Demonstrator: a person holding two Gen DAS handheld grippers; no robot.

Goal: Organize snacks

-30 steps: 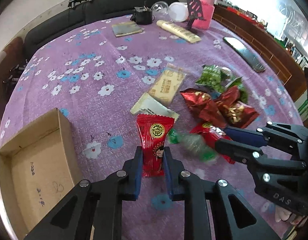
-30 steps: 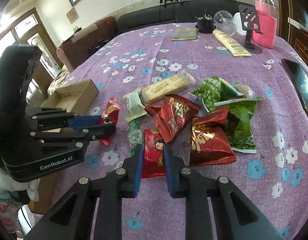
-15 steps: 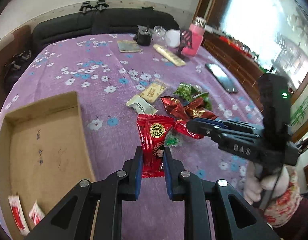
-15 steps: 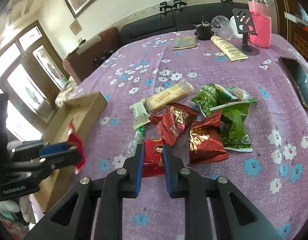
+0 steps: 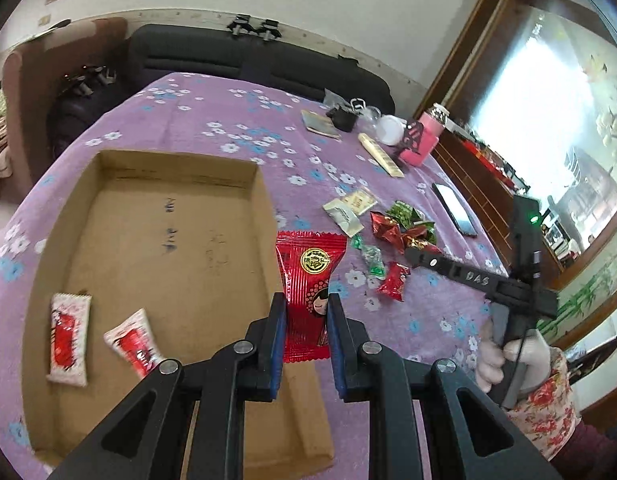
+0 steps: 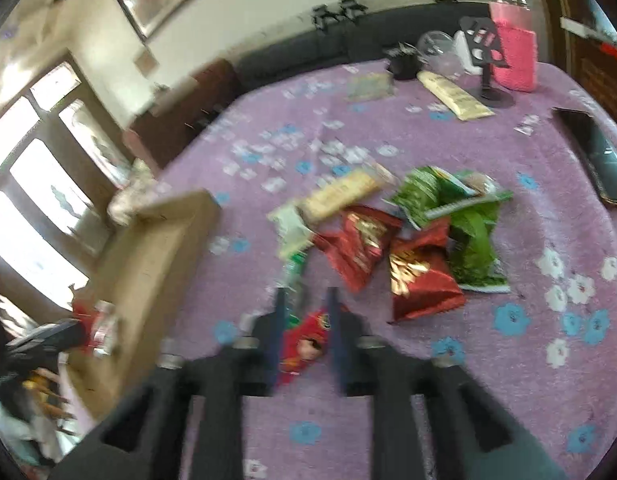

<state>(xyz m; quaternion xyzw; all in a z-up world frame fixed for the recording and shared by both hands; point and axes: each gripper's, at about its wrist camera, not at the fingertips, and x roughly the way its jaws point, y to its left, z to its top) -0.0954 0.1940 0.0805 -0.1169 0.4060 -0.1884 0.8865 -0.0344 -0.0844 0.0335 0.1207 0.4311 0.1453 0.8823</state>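
My left gripper [image 5: 306, 312] is shut on a red snack packet [image 5: 308, 280] with a gold seal and a cartoon face. It holds it above the right wall of an open cardboard box [image 5: 264, 216]. Two white-and-red packets [image 5: 68, 338] lie in the box. My right gripper [image 6: 306, 312] is shut on a similar small red packet [image 6: 306, 344], just above the purple flowered cloth; it shows from the left wrist view [image 5: 412, 254], with its packet [image 5: 394, 280]. The right wrist view is blurred. Red and green snack bags [image 6: 420, 240] lie in a heap past the right gripper.
The box also shows in the right wrist view [image 6: 156, 248]. A black phone [image 6: 596, 156], a pink bottle [image 6: 512, 52], a black stand [image 6: 488, 68], a cream tube [image 6: 452, 94] and a glass jar [image 6: 436, 48] stand at the table's far right. A dark sofa [image 5: 248, 60] runs behind.
My left gripper has carried its red packet left and up, from beside the snack heap to over the box. My right gripper has lifted its packet a little and is moving.
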